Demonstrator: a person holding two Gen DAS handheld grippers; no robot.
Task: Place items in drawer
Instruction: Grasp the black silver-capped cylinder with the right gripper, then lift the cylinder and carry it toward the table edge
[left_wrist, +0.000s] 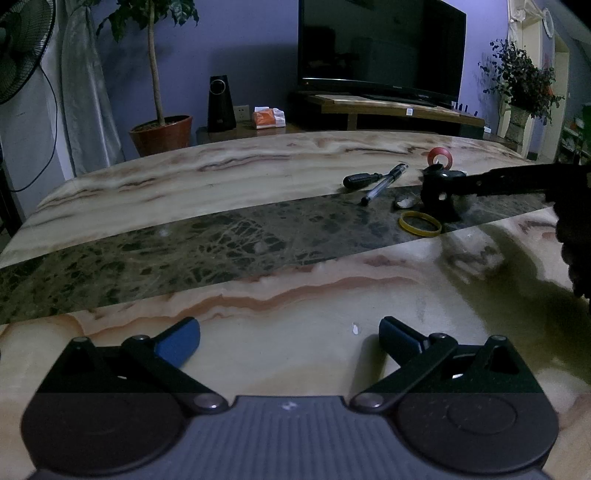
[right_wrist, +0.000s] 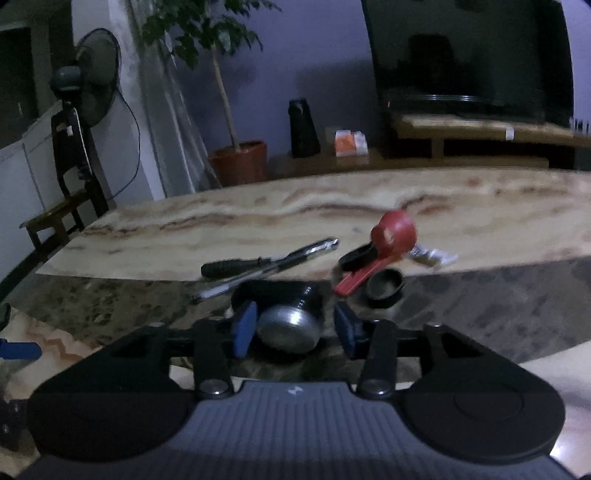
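In the right wrist view, my right gripper (right_wrist: 295, 330) straddles a black cylinder with a silver end (right_wrist: 288, 326) lying on the dark marble strip. Its left pad (right_wrist: 243, 328) touches the cylinder and a small gap shows at the right pad, so it is open. Beyond it lie a black-handled screwdriver (right_wrist: 229, 267), a pen (right_wrist: 266, 275), a red tape roll (right_wrist: 395, 234), a red flat tool (right_wrist: 354, 278) and a black cap (right_wrist: 384, 288). My left gripper (left_wrist: 290, 339) stands wide open over bare pale marble. The same view shows the screwdriver (left_wrist: 360, 180), the pen (left_wrist: 384, 184), the tape roll (left_wrist: 439, 157) and a yellow rubber band (left_wrist: 420, 223). No drawer is visible.
The marble table (left_wrist: 258, 184) has a dark band across its middle. Behind it stand a potted plant (left_wrist: 162, 133), a black speaker (left_wrist: 221, 105) and a TV (left_wrist: 380, 48) on a low stand. A fan and a chair (right_wrist: 74, 155) stand at the left. A person's dark sleeve (left_wrist: 576, 229) enters from the right.
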